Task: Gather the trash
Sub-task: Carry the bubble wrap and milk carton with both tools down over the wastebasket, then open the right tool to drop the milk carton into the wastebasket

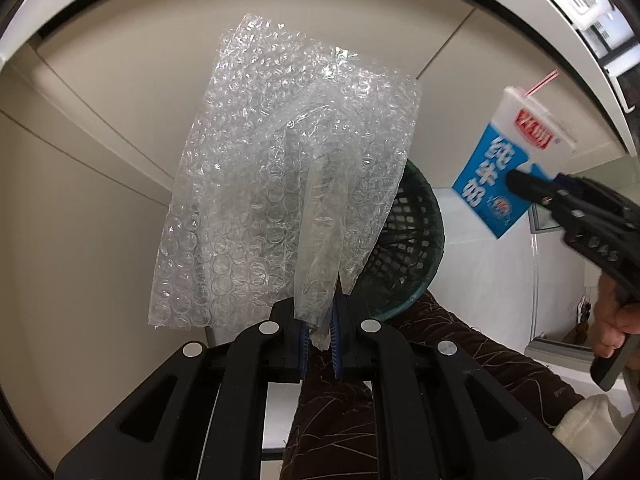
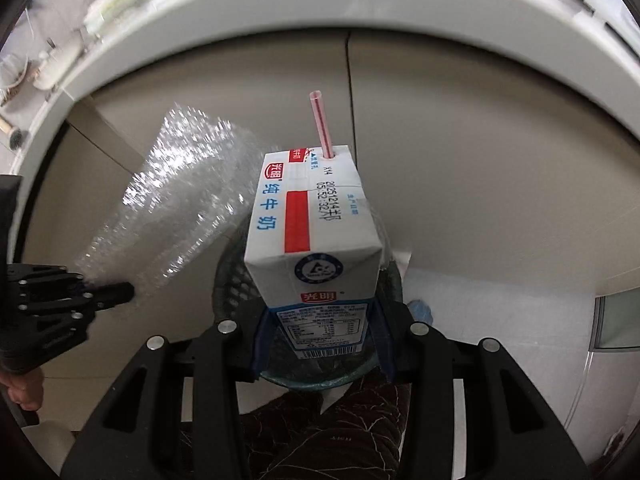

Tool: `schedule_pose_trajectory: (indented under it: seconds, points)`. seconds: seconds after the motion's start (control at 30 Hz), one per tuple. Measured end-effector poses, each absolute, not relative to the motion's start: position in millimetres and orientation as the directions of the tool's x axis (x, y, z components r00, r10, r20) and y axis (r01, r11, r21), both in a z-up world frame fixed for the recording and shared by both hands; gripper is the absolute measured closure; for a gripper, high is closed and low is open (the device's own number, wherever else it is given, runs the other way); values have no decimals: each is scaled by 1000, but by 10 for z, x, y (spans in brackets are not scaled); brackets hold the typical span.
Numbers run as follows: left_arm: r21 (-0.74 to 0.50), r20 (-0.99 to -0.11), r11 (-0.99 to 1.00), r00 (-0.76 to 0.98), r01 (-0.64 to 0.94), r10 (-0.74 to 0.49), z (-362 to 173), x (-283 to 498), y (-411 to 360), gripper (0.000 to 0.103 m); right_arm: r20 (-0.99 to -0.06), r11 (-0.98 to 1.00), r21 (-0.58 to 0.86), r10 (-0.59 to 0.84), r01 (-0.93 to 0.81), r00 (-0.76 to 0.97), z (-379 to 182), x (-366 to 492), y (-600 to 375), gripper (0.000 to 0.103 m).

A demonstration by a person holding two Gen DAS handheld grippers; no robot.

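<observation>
My left gripper [image 1: 320, 320] is shut on a corner of a clear bubble wrap sheet [image 1: 280, 184], which stands up in front of the lens and hides most of a dark green mesh basket [image 1: 416, 240]. My right gripper [image 2: 320, 320] is shut on a white and blue milk carton [image 2: 316, 240] with a pink straw [image 2: 320, 124] in its top. The carton hangs over the basket [image 2: 236, 288] on the floor. In the left wrist view the carton [image 1: 516, 160] and the right gripper [image 1: 532, 188] are at the right. The right wrist view shows the bubble wrap [image 2: 180, 200] and the left gripper [image 2: 124, 292] at the left.
Beige cabinet doors [image 2: 480, 184] stand behind the basket under a white counter edge [image 2: 280, 16]. A person's dark patterned trouser legs [image 1: 340, 420] are below the grippers. A hand [image 1: 612, 320] holds the right gripper's handle. White floor [image 1: 492, 280] lies to the right.
</observation>
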State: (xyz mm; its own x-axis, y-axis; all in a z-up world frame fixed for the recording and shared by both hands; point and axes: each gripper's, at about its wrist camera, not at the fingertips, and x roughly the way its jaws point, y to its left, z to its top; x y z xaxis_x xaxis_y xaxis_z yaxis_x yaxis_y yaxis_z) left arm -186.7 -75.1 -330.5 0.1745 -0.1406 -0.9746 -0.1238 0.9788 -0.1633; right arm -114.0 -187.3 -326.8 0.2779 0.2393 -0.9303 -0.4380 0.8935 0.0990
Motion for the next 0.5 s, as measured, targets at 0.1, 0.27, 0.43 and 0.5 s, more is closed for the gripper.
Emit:
schedule_pose_trajectory:
  seconds: [0.1, 0.27, 0.43, 0.5]
  points:
    - [-161, -977, 977, 165, -142, -137, -3321, -1862, -737, 95, -950, 892, 87, 208, -445, 231, -3421, -1060, -1786, 63]
    - [-151, -979, 976, 158, -159, -126, -3322, -1835, -712, 95, -963, 893, 93, 193, -441, 189, -3570, -997, -1710, 63]
    - [-146, -981, 975, 149, -169, -122, -3345, -1824, -738, 95, -968, 883, 81, 181, -463, 176, -3640, -975, -1628, 63]
    - [-147, -982, 975, 147, -168, -122, -3342, -1813, -757, 95, -968, 884, 82, 181, -460, 173, -3656, -966, -1617, 63]
